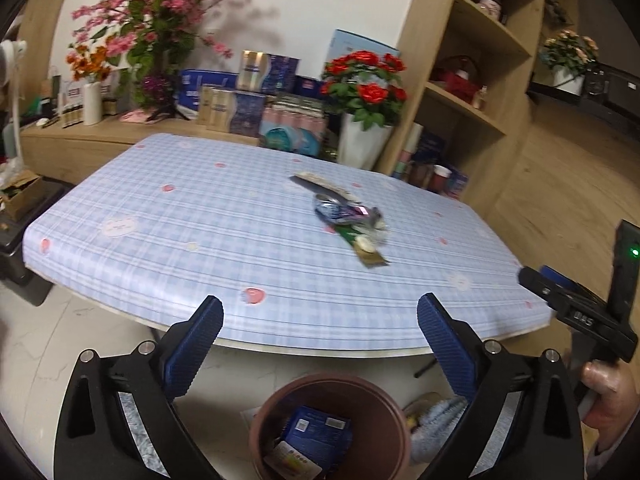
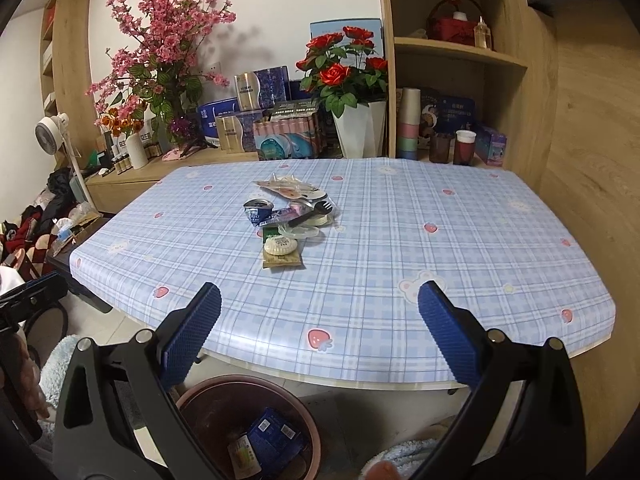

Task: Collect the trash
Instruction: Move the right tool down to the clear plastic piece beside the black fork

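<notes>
A blue checked table (image 2: pixel 400 240) stands before shelves and flower pots. My left gripper (image 1: pixel 320 344) and right gripper (image 2: pixel 320 334) both hang just off the table's near edge, jaws spread wide and holding nothing. The brown bin (image 2: pixel 192 396) sits on the floor under that edge, already holding a blue packet (image 2: pixel 272 434), handy for short drops. The trash pile (image 2: pixel 288 220) lies mid-table, well beyond both grippers: a crushed can, wrappers, a black fork. I judge a reach comes next.
</notes>
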Available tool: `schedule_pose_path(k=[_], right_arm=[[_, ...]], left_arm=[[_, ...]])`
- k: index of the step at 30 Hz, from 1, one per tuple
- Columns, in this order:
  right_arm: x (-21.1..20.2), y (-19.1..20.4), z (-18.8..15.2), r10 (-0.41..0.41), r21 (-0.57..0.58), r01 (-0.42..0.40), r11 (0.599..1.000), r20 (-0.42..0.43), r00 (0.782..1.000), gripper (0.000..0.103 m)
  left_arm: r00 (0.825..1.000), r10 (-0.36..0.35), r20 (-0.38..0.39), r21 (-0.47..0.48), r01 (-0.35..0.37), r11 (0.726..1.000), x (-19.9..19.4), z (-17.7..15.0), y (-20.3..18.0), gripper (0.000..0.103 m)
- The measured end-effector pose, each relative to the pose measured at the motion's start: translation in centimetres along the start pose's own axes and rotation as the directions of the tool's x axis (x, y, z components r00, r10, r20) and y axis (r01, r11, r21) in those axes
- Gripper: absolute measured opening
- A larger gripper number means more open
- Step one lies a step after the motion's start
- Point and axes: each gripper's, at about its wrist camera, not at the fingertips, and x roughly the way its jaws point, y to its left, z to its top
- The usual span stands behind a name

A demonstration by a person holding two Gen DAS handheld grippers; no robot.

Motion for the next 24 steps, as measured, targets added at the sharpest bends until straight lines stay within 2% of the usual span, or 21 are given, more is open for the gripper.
schedule_pose_path(k=[9, 18, 22, 24], right_arm=[[1.2, -1.2, 0.5, -0.011, 0.025, 0.011, 1.0, 0.003, 1.0, 0.097], [3.7, -2.8, 1.2, 0.009, 0.063, -0.006, 0.998, -0.032, 0.999, 0.097], [5.6, -3.3, 1.6, 0.019, 0.06, -0.015, 0.998, -0.065, 0.998, 0.097], [6.7, -3.1, 2.1, 0.002, 0.022, -0.001, 1.0, -0.068, 0.998, 0.097]], left_arm=[[0.999, 0.04, -0.007, 0.003, -0.04, 0.999, 1.6, 1.5, 1.0, 0.095], [0.998, 0.065, -0.016, 0.035, -0.065, 0.997, 4.4, 3.8, 0.6, 0.095], [0.997, 0.075, -0.033, 0.031, -0.074, 0.997, 6.2, 4.5, 0.9, 0.095], [0.997, 0.065, -0.036, 0.032, -0.064, 0.997, 7.1, 4.9, 1.1, 0.095]])
